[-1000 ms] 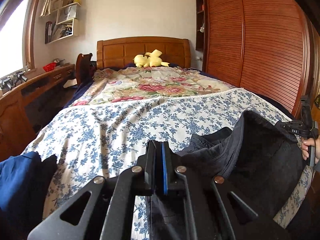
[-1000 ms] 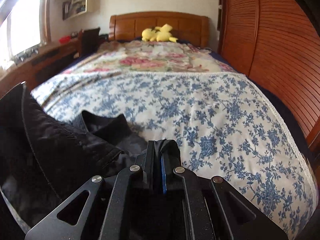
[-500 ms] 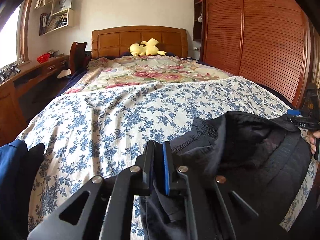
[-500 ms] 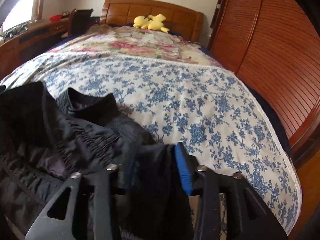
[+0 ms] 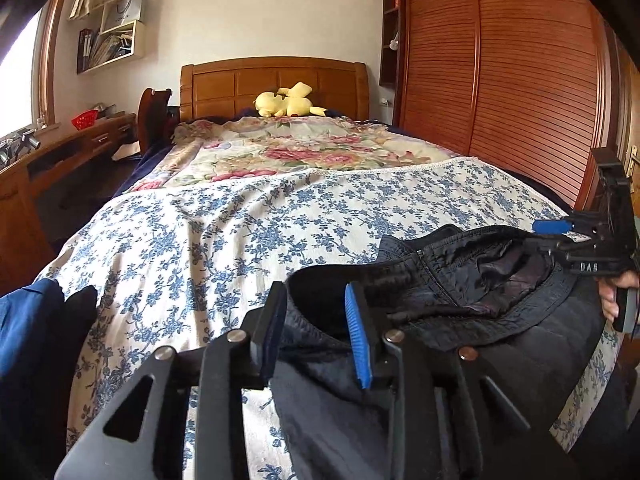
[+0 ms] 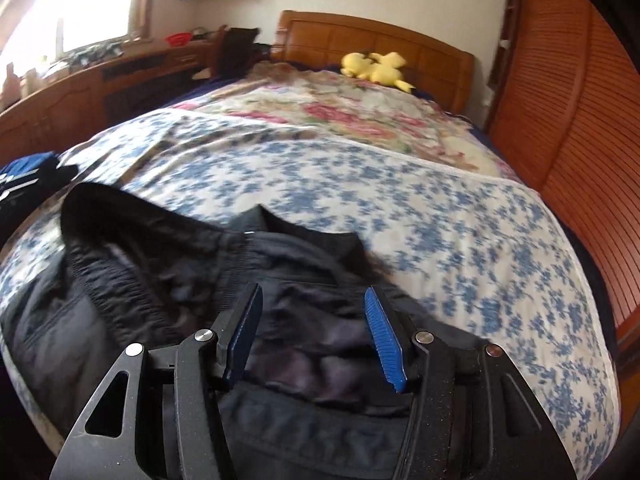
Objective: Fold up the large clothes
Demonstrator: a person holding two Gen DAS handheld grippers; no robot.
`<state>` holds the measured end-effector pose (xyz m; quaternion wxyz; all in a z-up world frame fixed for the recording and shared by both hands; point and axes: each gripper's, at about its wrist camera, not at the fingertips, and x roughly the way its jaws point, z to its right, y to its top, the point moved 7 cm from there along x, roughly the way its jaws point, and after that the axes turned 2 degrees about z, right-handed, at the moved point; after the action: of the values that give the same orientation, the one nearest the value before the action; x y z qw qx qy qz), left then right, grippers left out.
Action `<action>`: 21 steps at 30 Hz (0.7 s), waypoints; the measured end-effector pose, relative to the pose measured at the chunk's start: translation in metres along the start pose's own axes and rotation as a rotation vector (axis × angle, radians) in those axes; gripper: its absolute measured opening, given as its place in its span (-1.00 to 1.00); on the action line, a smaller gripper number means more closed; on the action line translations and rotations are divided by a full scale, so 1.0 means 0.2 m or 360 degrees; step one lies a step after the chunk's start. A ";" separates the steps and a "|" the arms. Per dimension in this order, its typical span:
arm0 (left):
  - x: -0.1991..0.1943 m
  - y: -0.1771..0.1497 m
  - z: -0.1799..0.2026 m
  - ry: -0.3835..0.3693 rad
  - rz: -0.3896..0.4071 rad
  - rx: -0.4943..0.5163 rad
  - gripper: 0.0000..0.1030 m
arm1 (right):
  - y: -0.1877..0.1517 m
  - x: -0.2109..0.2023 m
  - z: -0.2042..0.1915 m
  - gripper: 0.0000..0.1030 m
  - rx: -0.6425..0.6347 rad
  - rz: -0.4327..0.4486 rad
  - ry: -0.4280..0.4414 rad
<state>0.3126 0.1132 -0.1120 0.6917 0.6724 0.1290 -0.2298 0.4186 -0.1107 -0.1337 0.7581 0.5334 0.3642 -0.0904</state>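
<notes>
A black jacket (image 5: 500,320) lies crumpled on the blue-flowered bedspread (image 5: 240,240) at the near end of the bed. My left gripper (image 5: 316,332) is opening, and a loose fold of the jacket's edge sits between its parted jaws without being pinched. In the right wrist view the jacket (image 6: 160,280) spreads under my right gripper (image 6: 314,336). Its jaws are also opening and stand wide above the dark lining, gripping nothing. The left wrist view shows the right gripper (image 5: 556,238) at the jacket's far right edge, with a hand (image 5: 614,294) behind it.
A yellow plush toy (image 5: 286,105) lies by the wooden headboard. Slatted wooden wardrobe doors (image 5: 520,100) run along the right of the bed, and a wooden desk (image 5: 60,160) along the left. Blue and black clothes (image 5: 28,340) lie at the bed's near left corner.
Both grippers were shut on the jacket and have let it go; their jaws now stand apart. The jacket has sunk onto the bedspread. The right gripper has swung left over it.
</notes>
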 end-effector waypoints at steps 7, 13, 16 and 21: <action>-0.03 -0.03 -0.10 0.0036 0.0002 -0.0033 -0.44 | -0.04 0.06 -0.37 0.07 -0.0113 -0.0078 0.0186; -0.05 -0.04 -0.13 0.0050 0.0006 -0.0041 -0.44 | -0.11 0.13 -0.60 0.07 -0.0195 -0.0163 0.0330; -0.06 -0.05 -0.14 0.0060 0.0004 -0.0043 -0.43 | -0.17 0.16 -0.67 0.07 -0.0292 -0.0228 0.0344; -0.06 -0.05 -0.16 0.0065 0.0002 -0.0055 -0.43 | -0.21 0.26 -0.64 0.07 -0.0362 -0.0314 0.0200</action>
<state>0.3016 0.1462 -0.1171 0.7006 0.6650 0.1465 -0.2134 0.3758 -0.0030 -0.2191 0.7767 0.4104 0.4694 -0.0890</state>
